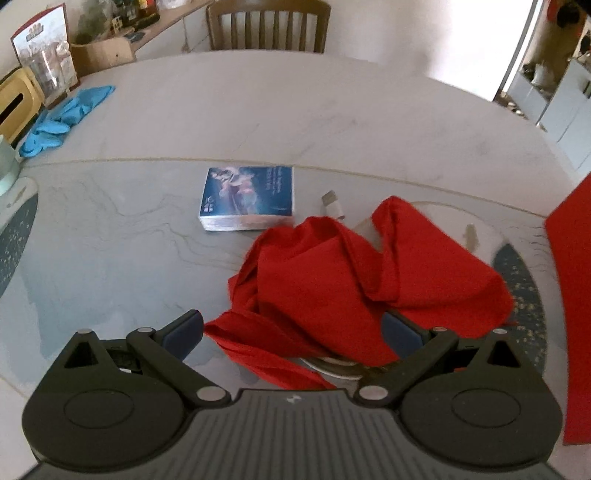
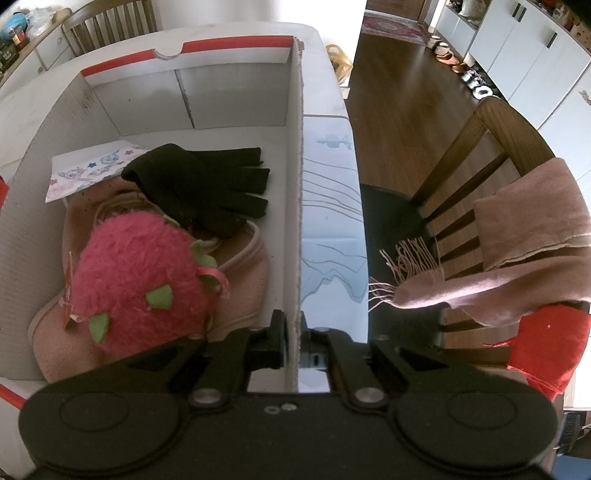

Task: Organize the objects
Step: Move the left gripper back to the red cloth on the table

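Note:
A crumpled red cloth (image 1: pixel 351 280) lies on the marble table (image 1: pixel 258 110). My left gripper (image 1: pixel 291 334) hangs low over its near edge with the jaws wide open. The cloth sits between the fingers and covers part of the right fingertip (image 1: pixel 400 332); neither pad presses on it. Behind the cloth are a blue printed pack (image 1: pixel 247 199) and a white plug (image 1: pixel 332 203). My right gripper (image 2: pixel 293 339) is shut on the right wall of a white cardboard box (image 2: pixel 295 184). Inside the box lie a pink plush fruit (image 2: pixel 136 280), black gloves (image 2: pixel 207 188), a pink fabric piece (image 2: pixel 243 273) and a printed sheet (image 2: pixel 88 170).
Blue gloves (image 1: pixel 62 118) and clutter sit at the table's far left, and a wooden chair (image 1: pixel 269 26) stands behind the table. The box's red side (image 1: pixel 572 295) stands at the right. Another chair (image 2: pixel 480 166) beside the table carries a pink scarf (image 2: pixel 517 251) and red fabric (image 2: pixel 546 343).

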